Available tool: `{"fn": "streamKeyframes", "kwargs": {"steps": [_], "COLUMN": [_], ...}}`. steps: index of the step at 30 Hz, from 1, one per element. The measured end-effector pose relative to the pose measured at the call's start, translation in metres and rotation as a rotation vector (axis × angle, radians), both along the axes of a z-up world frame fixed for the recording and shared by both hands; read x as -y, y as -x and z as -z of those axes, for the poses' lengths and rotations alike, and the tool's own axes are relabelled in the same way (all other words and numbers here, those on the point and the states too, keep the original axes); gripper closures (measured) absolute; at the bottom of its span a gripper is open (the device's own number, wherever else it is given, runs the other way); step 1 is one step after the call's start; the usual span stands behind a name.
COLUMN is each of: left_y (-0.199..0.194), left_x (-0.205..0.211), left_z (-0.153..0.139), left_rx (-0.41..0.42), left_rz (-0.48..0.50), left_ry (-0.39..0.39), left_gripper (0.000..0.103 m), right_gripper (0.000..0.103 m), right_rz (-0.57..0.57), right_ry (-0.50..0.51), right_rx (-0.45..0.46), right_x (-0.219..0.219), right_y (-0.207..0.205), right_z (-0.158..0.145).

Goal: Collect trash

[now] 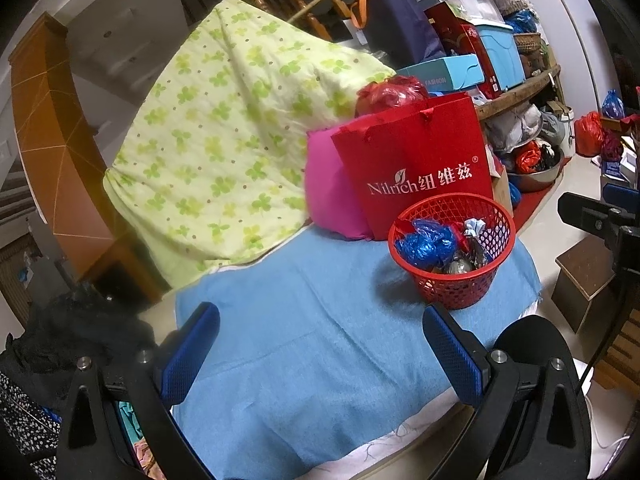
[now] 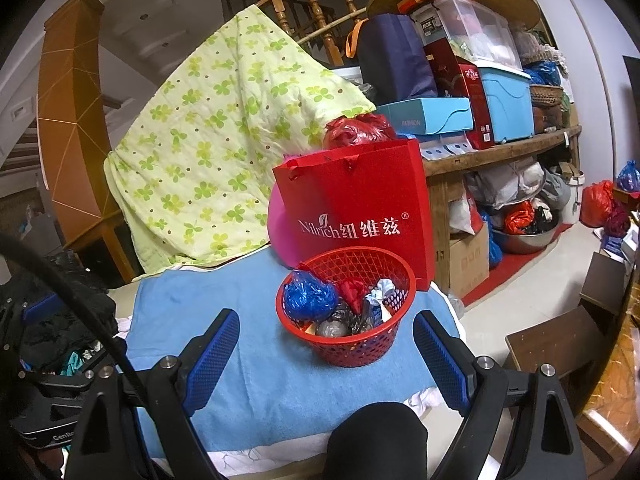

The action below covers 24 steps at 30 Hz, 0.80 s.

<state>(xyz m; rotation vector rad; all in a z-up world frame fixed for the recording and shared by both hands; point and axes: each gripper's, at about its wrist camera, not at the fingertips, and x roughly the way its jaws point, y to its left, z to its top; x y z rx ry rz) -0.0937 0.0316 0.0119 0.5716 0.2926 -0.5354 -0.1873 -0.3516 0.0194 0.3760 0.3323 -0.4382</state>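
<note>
Two grippers show, each with blue-padded fingers spread wide and nothing between them. In the right wrist view, the right gripper (image 2: 326, 354) hovers over a blue cloth (image 2: 248, 380), its fingers (image 2: 214, 356) flanking the near side of a red basket (image 2: 348, 312) without touching it; the basket stands at 12 o'clock from the gripper, just ahead. Inside the basket lies the trash: a blue bag (image 2: 308, 296) at 9 o'clock, a red wad (image 2: 352, 294) in the middle, a white scrap (image 2: 380, 292) at 2 o'clock, and dark wrappers (image 2: 344, 322) toward the near wall. Behind the basket, at 12 o'clock, stands a red gift bag (image 2: 360, 208), upright, with a pink cushion (image 2: 280, 224) beside it at 9 o'clock and a red plastic bag (image 2: 356, 130) showing above its top edge. A green clover quilt (image 2: 208, 140) drapes at 10 o'clock. In the left wrist view, the left gripper (image 1: 320, 354) hangs over bare cloth, with the basket at 1 o'clock, near its right finger (image 1: 452, 350) but apart. A shelf (image 2: 500, 152) of boxes fills 2 o'clock, and a dark stool (image 2: 560, 340) stands on the floor at 3 o'clock.
</note>
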Motion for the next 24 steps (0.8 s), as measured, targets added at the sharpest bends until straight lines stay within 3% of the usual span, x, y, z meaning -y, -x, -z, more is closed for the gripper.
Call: {"fn": "streamKeyframes", "kwargs": {"steps": [12,18,19,24], "left_y": [-0.009,-0.001,-0.007,-0.010], "left_x": [0.012,-0.028,-0.012,-0.009], "left_z": [0.004,0.003,0.002,0.000], "left_rx": [-0.004,-0.009,-0.010,-0.011], "left_rz": [0.003,0.002,0.004,0.006], "left_ry": [-0.015,-0.023,-0.026,-0.037], "left_gripper": [0.002,0.002,0.002,0.002], "right_gripper": [0.012,0.012,0.012,0.012], "right_rz": [0.007,0.007,0.006,0.001], "right_ry": [-0.020,-0.024,-0.024,-0.026], "right_rx": [-0.018,-0.020,-0.020,-0.022], "right_x": [0.006,0.006,0.006,0.003], "right_y": [-0.003,-0.004,-0.004,-0.008], "right_z": [0.005,0.006,0.006,0.010]}}
